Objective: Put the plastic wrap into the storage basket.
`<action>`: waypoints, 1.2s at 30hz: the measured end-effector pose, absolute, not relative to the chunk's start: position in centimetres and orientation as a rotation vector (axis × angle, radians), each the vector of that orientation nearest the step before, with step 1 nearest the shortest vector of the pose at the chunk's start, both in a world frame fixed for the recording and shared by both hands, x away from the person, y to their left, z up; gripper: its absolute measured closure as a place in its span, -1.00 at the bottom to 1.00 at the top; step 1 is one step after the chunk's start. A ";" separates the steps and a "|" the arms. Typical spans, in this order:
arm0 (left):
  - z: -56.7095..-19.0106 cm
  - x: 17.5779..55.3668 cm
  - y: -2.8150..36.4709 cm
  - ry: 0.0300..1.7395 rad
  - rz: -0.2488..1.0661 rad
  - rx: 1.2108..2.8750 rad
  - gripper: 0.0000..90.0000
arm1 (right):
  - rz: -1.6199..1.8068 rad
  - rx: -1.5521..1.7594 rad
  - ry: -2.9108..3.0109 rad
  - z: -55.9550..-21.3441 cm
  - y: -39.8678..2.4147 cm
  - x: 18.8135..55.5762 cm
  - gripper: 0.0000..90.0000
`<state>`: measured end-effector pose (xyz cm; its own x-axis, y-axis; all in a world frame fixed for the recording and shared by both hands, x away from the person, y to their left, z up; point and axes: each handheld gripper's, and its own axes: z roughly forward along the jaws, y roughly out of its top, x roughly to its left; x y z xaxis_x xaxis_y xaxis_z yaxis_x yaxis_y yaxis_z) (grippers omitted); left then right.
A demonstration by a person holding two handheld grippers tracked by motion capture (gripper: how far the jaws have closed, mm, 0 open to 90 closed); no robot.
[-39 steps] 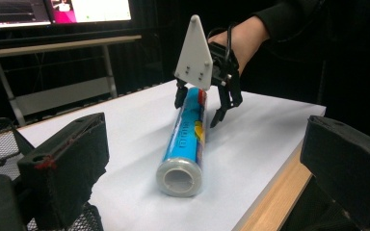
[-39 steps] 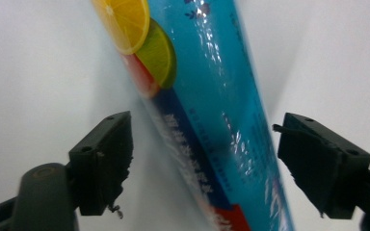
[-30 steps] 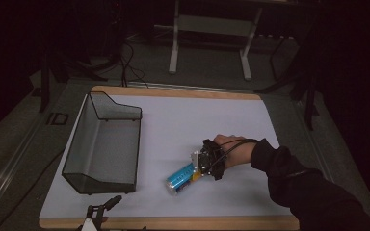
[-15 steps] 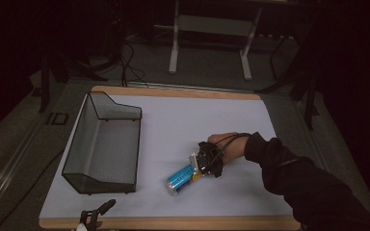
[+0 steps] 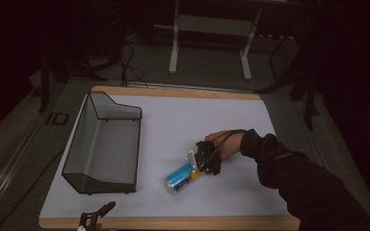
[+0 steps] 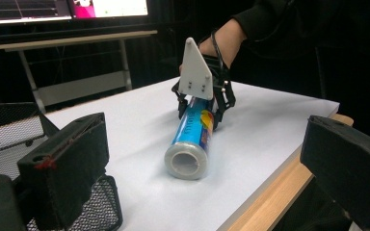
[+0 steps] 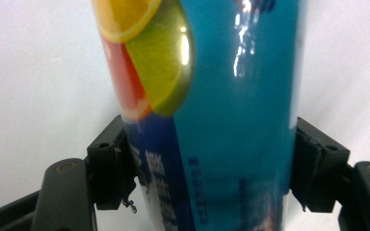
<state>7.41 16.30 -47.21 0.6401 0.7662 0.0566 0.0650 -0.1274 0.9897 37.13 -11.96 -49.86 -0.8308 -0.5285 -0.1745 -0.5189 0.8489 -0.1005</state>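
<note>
Near the desk's [image 5: 250,120] front edge, the right hand-held gripper [image 5: 200,166] clasps the blue can [image 5: 179,176] lying on its side; the left hand-held gripper [image 5: 94,219] waits wide apart. This looks like the grasp step, so next comes a level lift, probably toward the mesh basket [image 5: 84,144].

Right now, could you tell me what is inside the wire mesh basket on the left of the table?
The wire mesh basket looks empty: only its mesh floor shows. Its near front corner, behind the front wall, is dim and hard to check.

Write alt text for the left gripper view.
A blue can with fruit art lies on its side on the white table, clamped at its far end by the right gripper. The left gripper gapes open in the foreground, over the mesh basket.
</note>
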 end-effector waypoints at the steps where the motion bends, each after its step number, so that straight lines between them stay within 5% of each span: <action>1: -47.2 7.4 16.3 0.702 0.694 1.605 -0.91 | -0.080 -0.806 2.840 -50.0 -11.8 37.2 -0.38; 36: -47.3 7.9 16.1 0.686 0.686 1.628 -0.91 | 0.146 -0.494 2.962 -48.4 -12.5 38.0 -0.30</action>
<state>7.87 16.13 -47.33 0.6545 0.7531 0.0671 0.0665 -0.1458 0.9871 38.00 -12.49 -48.38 -0.9371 -0.3159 -0.1488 -0.3290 0.9415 0.0733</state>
